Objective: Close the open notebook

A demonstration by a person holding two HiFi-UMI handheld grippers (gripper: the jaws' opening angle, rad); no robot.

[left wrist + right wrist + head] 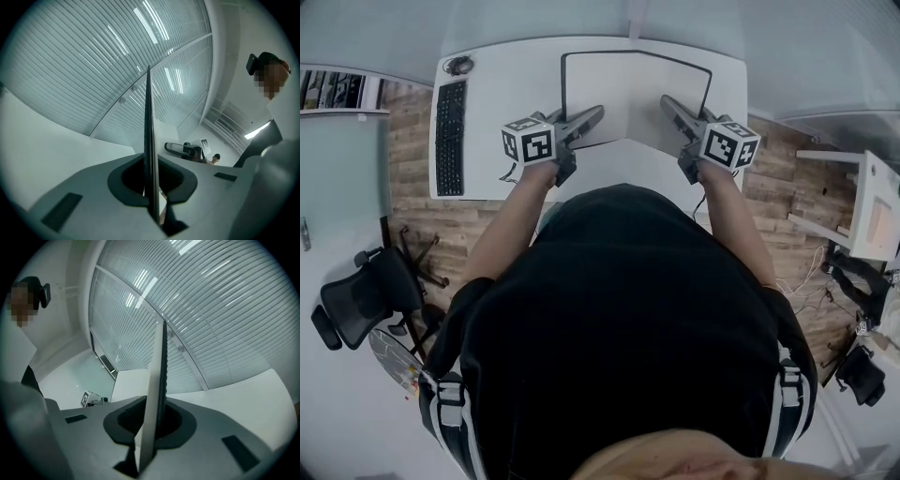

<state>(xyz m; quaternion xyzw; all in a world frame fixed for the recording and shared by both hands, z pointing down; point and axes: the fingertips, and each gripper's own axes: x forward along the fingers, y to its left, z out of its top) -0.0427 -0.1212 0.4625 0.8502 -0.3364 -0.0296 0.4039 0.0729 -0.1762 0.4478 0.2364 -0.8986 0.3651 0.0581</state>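
Left gripper [598, 112] [151, 190] fingers: closed together on the notebook [633, 94], clamping its left-hand edge; no gap shows beside the sheet.
Left grip content: a thin dark leaf [149, 140], seen edge-on, standing upright between the jaws.
Right gripper [667, 101] [149, 430] fingers: nearly together, clamped on the notebook's right-hand edge.
Right grip content: a thicker leaf [157, 380], pale on its left face and dark and ribbed along its right edge, upright between the jaws.
Notebook position: over the white desk [516, 94], in front of the person, between the two grippers.
Notebook appearance: open; white inner surface with a thin black border; near edge drawn into a shallow point at the middle, with the two halves angled to each side.
Notebook contact with desk: cannot tell from any view.
Keyboard [450, 136]: black, on the desk's left part, well apart from the notebook.
Mouse [459, 65]: at the desk's far left corner, just beyond the keyboard.
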